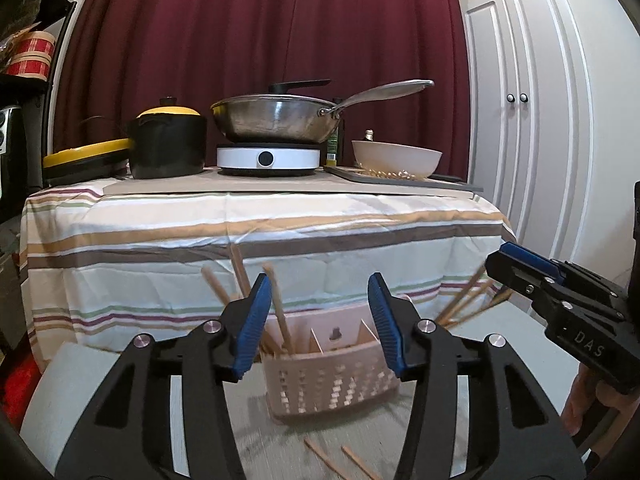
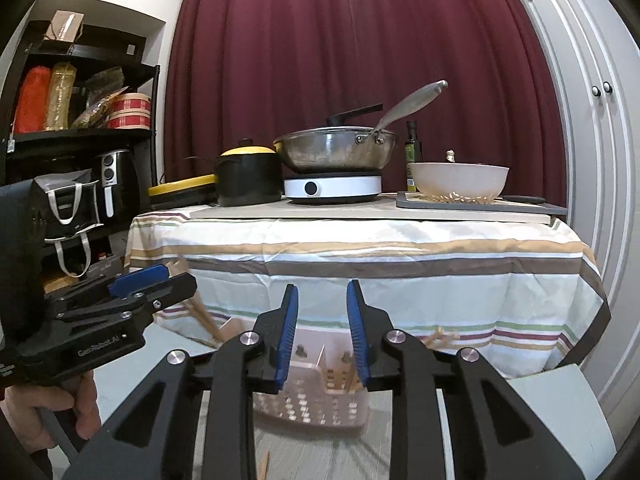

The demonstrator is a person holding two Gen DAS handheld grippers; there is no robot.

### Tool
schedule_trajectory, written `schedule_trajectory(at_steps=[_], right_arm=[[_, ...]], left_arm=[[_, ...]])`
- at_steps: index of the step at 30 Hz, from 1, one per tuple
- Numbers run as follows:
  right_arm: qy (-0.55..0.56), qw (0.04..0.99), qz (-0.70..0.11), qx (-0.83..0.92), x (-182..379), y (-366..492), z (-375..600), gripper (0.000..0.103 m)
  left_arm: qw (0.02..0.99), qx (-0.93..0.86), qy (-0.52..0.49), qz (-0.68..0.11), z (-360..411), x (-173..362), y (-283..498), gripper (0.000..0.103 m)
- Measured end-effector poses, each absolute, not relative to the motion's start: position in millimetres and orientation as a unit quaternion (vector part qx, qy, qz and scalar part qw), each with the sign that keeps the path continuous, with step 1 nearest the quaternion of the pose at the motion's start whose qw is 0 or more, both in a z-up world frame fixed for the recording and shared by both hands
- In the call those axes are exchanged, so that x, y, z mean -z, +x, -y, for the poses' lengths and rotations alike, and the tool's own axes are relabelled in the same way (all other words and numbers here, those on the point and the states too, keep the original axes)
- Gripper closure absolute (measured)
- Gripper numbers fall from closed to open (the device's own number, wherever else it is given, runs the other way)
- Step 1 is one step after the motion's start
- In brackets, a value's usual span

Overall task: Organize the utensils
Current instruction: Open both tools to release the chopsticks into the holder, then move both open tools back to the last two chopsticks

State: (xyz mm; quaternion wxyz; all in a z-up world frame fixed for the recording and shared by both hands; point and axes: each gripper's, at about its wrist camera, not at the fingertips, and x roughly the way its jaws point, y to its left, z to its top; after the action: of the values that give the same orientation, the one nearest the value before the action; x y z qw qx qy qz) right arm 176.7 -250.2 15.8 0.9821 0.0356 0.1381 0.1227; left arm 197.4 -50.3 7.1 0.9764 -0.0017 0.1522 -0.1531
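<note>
A pink perforated utensil basket [image 1: 336, 384] with dividers stands on a grey surface just ahead of both grippers; it also shows in the right wrist view [image 2: 316, 404]. Several wooden chopsticks [image 1: 276, 308] stand in its left compartment, and more chopsticks [image 1: 464, 304] fan out at its right. Two loose chopsticks [image 1: 344, 462] lie on the surface in front of it. My left gripper [image 1: 320, 320] is open and empty above the basket. My right gripper [image 2: 322, 332] is open and empty above it too, and shows at the right in the left wrist view [image 1: 520, 264].
Behind the basket stands a table with a striped cloth [image 1: 256, 232] bearing a steel pan [image 1: 276, 120] on a white hotplate [image 1: 268, 158], a black pot with yellow lid [image 1: 168, 144], a white bowl [image 1: 396, 158] and an oil bottle [image 2: 413, 148]. Black shelves [image 2: 80, 132] are left, white doors [image 1: 532, 120] right.
</note>
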Motion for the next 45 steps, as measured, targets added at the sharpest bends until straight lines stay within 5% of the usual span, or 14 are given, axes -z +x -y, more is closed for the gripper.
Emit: schedule_trajectory(at_steps=[42,45], right_arm=[[0.046,0.939,-0.305,-0.152,162.8,9.2,217.7,0.077],[0.051,0.935,-0.318,-0.149,171.7,11.3,220.6,0.084]], left_arm=[[0.956,0.109,0.001,-0.272,43.4,135.1,48.4,0.054],[0.953,0.111,0.000,-0.280,47.8,140.6,48.1,0.054]])
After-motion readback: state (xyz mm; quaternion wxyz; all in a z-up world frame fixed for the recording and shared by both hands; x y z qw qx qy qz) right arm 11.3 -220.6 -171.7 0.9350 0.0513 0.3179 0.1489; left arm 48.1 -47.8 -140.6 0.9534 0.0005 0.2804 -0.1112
